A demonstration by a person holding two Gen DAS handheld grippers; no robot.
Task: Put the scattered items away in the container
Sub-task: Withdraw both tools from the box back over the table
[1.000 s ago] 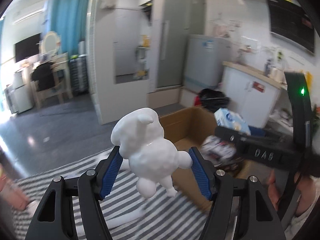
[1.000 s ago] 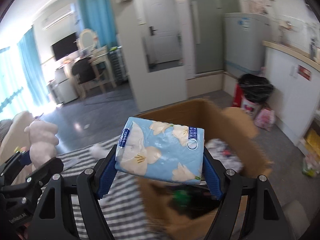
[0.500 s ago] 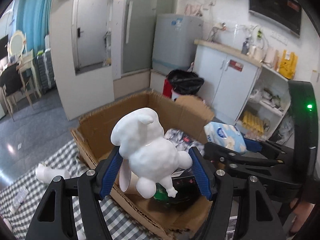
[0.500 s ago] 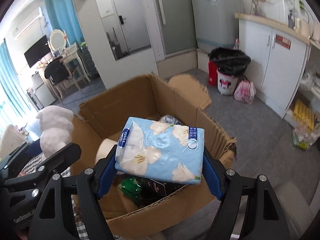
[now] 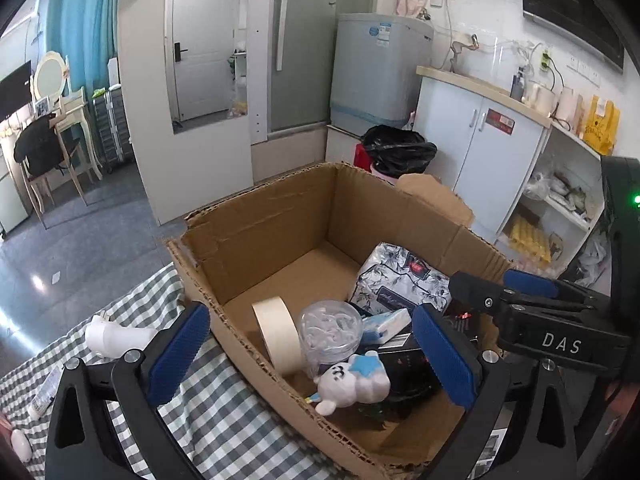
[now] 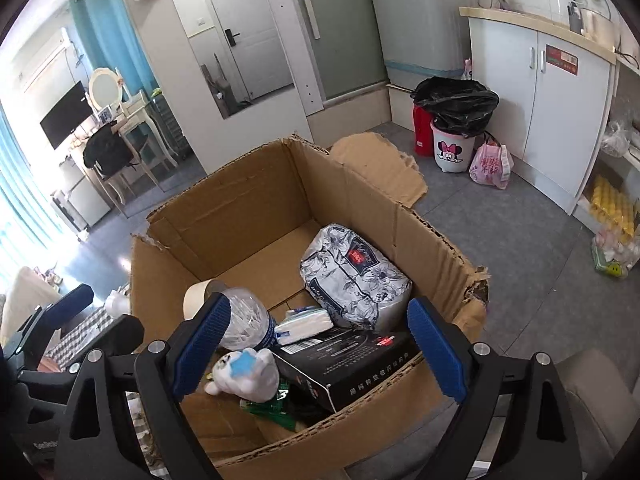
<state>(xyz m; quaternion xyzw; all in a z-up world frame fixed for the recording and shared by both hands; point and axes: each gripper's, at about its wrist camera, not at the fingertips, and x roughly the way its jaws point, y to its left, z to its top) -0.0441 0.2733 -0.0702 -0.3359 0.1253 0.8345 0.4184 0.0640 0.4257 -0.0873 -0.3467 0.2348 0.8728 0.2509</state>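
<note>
I'm holding both grippers, left (image 5: pixel 310 350) and right (image 6: pixel 316 346), spread wide and empty over the brown cardboard box (image 5: pixel 256 236). White plush toy (image 5: pixel 354 384) is lying inside at 6 o'clock, pale blue tissue pack (image 6: pixel 306 324) just beyond.

both wrist views look down, close, into the same cardboard box (image 5: pixel 280 216) (image 6: pixel 240 216).

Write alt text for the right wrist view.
The open, empty right gripper hovers over a torn cardboard box holding a white plush toy, a black carton, a floral tissue pack, a clear jar and a tape roll.
</note>
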